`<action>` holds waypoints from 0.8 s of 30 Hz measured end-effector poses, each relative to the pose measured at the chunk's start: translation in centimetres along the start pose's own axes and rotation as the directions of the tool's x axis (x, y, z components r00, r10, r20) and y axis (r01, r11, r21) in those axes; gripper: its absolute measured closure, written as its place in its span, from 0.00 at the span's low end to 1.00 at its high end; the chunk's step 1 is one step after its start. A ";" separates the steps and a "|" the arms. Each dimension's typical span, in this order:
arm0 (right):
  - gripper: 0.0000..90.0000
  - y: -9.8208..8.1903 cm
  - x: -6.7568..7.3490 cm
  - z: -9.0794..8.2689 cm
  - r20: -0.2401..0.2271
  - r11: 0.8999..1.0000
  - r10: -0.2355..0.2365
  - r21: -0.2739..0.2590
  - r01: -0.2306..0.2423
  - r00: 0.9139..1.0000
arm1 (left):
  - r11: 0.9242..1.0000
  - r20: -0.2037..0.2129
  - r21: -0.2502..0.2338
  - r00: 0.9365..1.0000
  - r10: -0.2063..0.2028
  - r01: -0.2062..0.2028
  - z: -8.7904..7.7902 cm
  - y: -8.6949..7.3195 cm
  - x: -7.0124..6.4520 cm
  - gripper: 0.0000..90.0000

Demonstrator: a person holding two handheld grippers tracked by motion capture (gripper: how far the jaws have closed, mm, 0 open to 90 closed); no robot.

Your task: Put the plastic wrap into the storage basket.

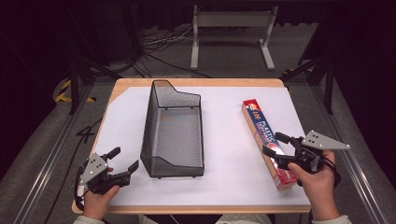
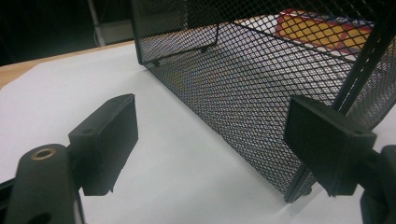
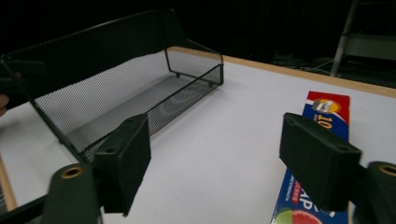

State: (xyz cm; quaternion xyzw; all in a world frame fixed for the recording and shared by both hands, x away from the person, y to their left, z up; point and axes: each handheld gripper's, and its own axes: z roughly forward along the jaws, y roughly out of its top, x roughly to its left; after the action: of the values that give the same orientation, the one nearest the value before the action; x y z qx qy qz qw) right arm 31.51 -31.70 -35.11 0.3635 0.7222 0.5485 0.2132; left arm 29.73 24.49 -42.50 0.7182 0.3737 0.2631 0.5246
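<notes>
High view: fixed above the near edge, facing forward and down, whole tabletop (image 1: 219, 186) in frame. Left gripper view: low and close, at about 7 o'clock on the tabletop, facing toward 2 o'clock along the mesh basket (image 2: 261, 93) side. Right gripper view: low, at about 4 o'clock, facing toward 10 o'clock. All three share the basket; the wrap box (image 3: 322, 140) appears in each too.

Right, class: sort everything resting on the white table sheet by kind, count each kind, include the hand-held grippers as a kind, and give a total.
Black wire mesh basket: 1
Long plastic wrap box: 1
Hand-held grippers: 2, the left gripper and the right gripper, both with jaws apart and nothing between them
Total: 4
</notes>
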 end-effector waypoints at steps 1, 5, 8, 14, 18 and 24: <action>0.23 0.0 0.0 0.1 0.019 1.000 0.002 -0.007 -0.002 1.000 | 1.000 -0.001 0.001 1.000 -0.002 0.002 0.0 0.0 0.0 0.21; 0.17 0.1 -0.2 0.4 0.074 1.000 0.004 -0.015 -0.003 0.997 | 1.000 -0.006 0.004 1.000 0.000 0.000 0.0 -0.1 0.0 0.21; 0.17 0.5 -0.3 1.4 0.158 0.999 -0.013 0.034 0.008 0.987 | 1.000 -0.015 0.013 1.000 -0.002 0.002 0.0 -0.1 -0.1 0.21; 0.18 1.3 -1.2 3.0 0.238 1.000 0.014 0.013 -0.018 0.971 | 1.000 -0.021 0.013 1.000 0.005 -0.005 -0.1 -0.2 -0.3 0.21; 0.24 2.2 -1.8 3.7 0.269 0.998 0.023 0.057 -0.040 0.963 | 1.000 -0.022 0.014 1.000 0.001 0.000 -0.2 -0.2 -0.1 0.21; 0.27 3.4 -3.1 5.4 0.306 0.993 0.011 0.107 -0.046 0.952 | 1.000 -0.025 0.013 1.000 0.002 -0.001 -0.2 -0.3 -0.1 0.21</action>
State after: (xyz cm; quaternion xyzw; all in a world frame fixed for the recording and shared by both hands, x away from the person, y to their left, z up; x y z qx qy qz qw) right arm 38.28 -30.19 -33.86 0.4655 0.7053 0.4470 0.2934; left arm 29.42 24.54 -42.70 0.7187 0.3813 0.2698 0.5151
